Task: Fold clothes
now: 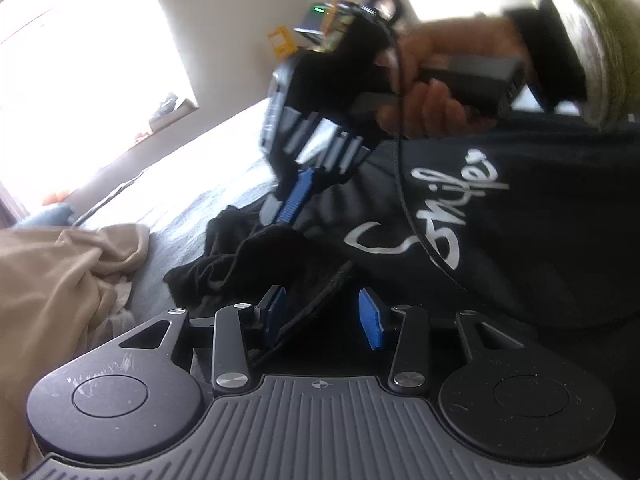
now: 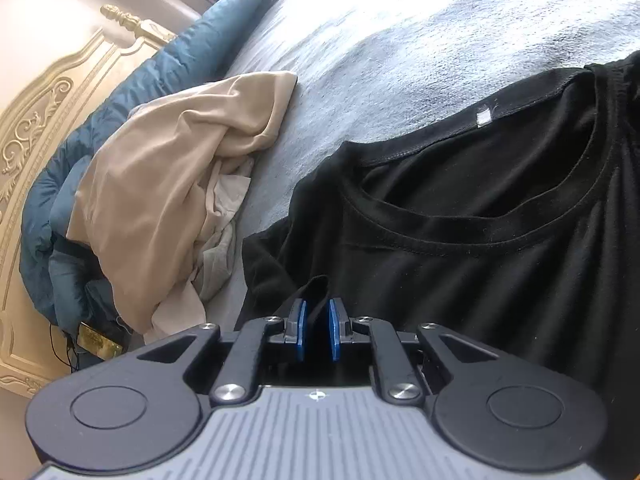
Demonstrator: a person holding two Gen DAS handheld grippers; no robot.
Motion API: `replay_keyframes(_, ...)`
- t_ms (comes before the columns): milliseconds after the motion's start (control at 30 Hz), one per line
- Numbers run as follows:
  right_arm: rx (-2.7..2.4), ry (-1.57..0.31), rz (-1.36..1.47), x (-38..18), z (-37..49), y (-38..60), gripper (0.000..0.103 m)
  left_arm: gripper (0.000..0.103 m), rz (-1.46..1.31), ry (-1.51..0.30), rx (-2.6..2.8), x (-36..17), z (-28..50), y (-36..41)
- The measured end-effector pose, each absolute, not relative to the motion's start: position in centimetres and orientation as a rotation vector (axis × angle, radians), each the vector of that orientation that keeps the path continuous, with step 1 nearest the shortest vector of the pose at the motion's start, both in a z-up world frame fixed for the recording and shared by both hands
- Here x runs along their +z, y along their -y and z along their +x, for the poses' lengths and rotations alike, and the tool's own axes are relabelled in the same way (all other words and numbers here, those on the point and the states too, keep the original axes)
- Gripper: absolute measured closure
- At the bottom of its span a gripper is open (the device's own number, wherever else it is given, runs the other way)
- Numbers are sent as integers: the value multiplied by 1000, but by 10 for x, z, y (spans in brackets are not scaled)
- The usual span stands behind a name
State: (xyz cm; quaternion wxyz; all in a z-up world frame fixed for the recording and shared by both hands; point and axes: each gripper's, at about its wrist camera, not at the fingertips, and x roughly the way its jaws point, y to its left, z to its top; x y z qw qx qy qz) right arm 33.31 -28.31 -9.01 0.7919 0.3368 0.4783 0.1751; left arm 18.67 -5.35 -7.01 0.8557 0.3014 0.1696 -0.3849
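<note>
A black T-shirt point(image 2: 480, 280) lies on the grey bed cover point(image 2: 400, 60), its round collar point(image 2: 460, 236) facing the right wrist camera. My right gripper point(image 2: 317, 330) is shut on a raised fold of the shirt at its near left edge. In the left wrist view that same gripper point(image 1: 282, 208) points down onto the shirt point(image 1: 224, 264), and a hand point(image 1: 424, 92) holds it. My left gripper point(image 1: 322, 316) has a bunch of the black cloth with a hem between its blue pads point(image 1: 370, 320), which stand fairly wide and press on it.
A crumpled beige garment point(image 2: 160, 184) lies left of the shirt, on a blue quilt point(image 2: 120, 92) against a carved cream headboard point(image 2: 36, 120). Black cloth with white script lettering point(image 1: 432, 216) and a green knitted sleeve point(image 1: 600, 40) fill the right of the left wrist view.
</note>
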Motion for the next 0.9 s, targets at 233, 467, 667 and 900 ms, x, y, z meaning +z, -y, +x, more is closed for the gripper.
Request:
replay_keyframes(233,393,-1043,788,-96,340,285,88,70,677,-356,-817,-73,191,71)
replay_keyframes(467,377,-981,773,-92,338,286,100,100,566,-372,-818,-69,194,64)
replay_keyframes(667,390,-885,721,-63,337,275,103,100,316,-335,-729,-50,191,22)
replay_keyframes(900,344,-937,694,-43,339,264,96,100,281,-337,-748,-52,188,13)
